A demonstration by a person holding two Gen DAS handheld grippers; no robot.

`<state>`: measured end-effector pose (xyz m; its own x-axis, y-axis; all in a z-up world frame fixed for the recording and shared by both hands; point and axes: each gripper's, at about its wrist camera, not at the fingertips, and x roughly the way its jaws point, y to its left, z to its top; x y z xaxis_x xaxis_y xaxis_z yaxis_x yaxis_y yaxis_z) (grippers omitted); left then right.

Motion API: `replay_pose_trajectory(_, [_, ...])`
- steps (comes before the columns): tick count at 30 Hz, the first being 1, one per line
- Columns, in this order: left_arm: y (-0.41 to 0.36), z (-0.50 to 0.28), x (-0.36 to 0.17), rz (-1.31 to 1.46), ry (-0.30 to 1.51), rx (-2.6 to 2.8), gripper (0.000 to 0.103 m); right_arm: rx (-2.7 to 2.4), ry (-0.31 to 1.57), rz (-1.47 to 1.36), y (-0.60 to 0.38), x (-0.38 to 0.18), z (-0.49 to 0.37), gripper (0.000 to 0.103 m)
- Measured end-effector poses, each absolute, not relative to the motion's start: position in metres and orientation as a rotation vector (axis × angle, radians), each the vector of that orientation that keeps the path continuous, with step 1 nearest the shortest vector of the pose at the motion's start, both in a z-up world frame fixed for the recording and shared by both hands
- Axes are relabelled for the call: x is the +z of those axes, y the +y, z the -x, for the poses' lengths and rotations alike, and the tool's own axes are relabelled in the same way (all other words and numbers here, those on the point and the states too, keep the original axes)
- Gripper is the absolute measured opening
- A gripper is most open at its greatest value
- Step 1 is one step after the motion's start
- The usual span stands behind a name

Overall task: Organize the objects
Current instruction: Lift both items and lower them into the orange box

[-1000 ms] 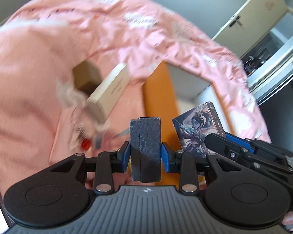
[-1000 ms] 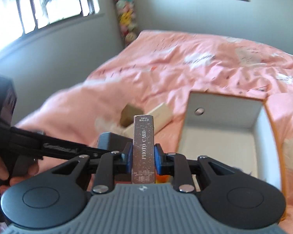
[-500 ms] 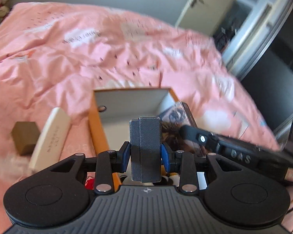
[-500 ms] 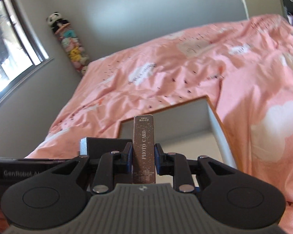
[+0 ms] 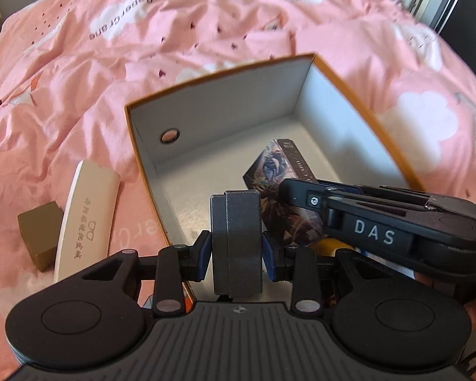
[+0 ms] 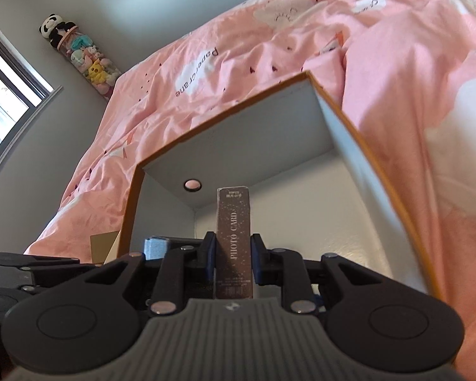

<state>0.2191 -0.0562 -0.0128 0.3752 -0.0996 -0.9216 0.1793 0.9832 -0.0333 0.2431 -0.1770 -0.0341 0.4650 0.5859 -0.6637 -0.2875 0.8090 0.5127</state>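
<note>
On the pink printed bedspread (image 5: 79,73), left of the open white cardboard box with orange rim (image 5: 358,95), sit a small brown cube (image 5: 39,235) and, just beside it, a long cream case with printed characters (image 5: 85,219). Over the box's near edge, the left gripper (image 5: 236,249) pinches a dark grey ribbed rectangular block (image 5: 236,244) upright. Inside the box, the right gripper (image 6: 233,254) is clamped on a glittery brown "PHOTO CARD" pack (image 6: 233,238), its illustrated face (image 5: 277,177) showing above the box floor.
</note>
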Motion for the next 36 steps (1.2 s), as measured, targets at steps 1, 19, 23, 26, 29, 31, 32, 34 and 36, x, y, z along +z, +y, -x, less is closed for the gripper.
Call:
replay_pose_trajectory(1, [-0.056,-0.220,-0.015,-0.080,1.187,-0.170,0.038,0.554,0.957,-0.358,-0.175,-0.037,-0.245,0.024])
replay_pose_trajectory(19, [-0.041,-0.208,-0.002,-0.050,1.135,-0.236,0.062,0.546,1.023,-0.377,-0.169,-0.051,-0.252,0.024])
replay_pose_trajectory(23, [-0.014,-0.193,0.018,0.041,1.032,-0.245,0.065,0.534,1.019,-0.335,-0.162,-0.052,-0.253,0.024])
replay_pose_trajectory(26, [0.009,-0.184,0.024,0.147,0.978,-0.198,0.067,0.532,1.016,-0.286,-0.154,-0.053,-0.254,0.024])
replay_pose_trajectory(29, [0.029,-0.180,0.017,0.241,0.960,-0.128,0.067,0.545,1.018,-0.242,-0.145,-0.054,-0.251,0.024])
replay_pose_trajectory(31, [0.040,-0.179,0.008,0.284,0.972,-0.092,0.067,0.544,1.024,-0.204,-0.139,-0.055,-0.250,0.024])
replay_pose_trajectory(32, [0.047,-0.178,0.003,0.311,0.980,-0.081,0.066,0.542,1.027,-0.188,-0.137,-0.057,-0.249,0.024])
replay_pose_trajectory(34, [0.057,-0.175,-0.005,0.357,0.992,-0.066,0.066,0.543,1.037,-0.177,-0.134,-0.058,-0.249,0.024])
replay_pose_trajectory(36, [0.065,-0.172,-0.010,0.383,0.999,-0.049,0.066,0.547,1.039,-0.169,-0.132,-0.058,-0.249,0.024])
